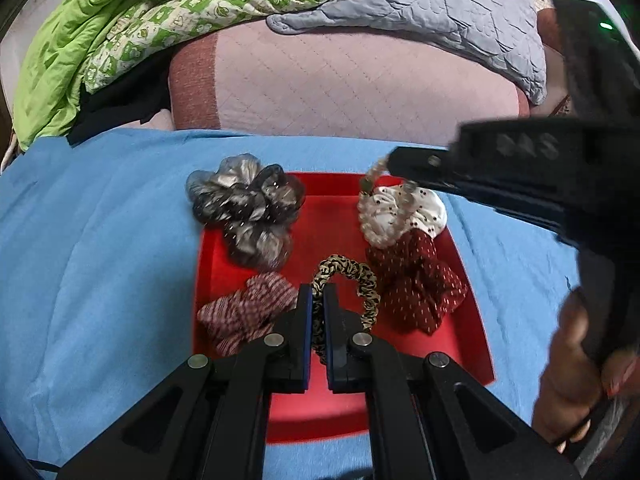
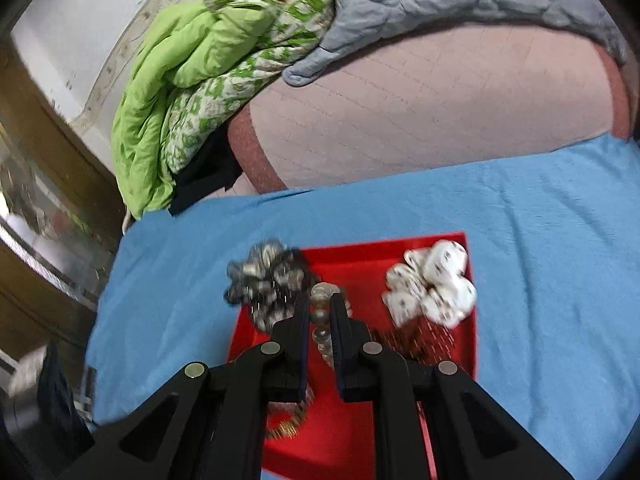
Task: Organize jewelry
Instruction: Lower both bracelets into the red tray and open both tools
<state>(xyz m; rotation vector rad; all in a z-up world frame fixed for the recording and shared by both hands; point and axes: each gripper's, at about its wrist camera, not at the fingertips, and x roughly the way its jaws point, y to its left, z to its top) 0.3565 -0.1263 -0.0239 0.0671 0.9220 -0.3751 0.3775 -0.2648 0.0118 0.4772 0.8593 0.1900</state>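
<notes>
Left gripper (image 1: 318, 300) clenched on leopard scrunchie (image 1: 362, 280), low over near part of red tray (image 1: 468, 336). Right gripper (image 2: 322, 312) clamped on what looked like a beaded bracelet (image 2: 320, 304), raised above tray's middle. Beyond, on tray: striped scrunchie (image 1: 244, 312), maroon scrunchie (image 1: 416, 284), white scrunchie (image 1: 404, 212), grey scrunchie (image 1: 246, 204) overlapping far-left rim.

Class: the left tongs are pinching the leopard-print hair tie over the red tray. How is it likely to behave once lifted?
The leopard-print hair tie is a thin ruffled fabric loop, so it will probably droop from the left tongs. It looks light. Being soft, it should not roll or break if dropped onto the red tray.
</notes>
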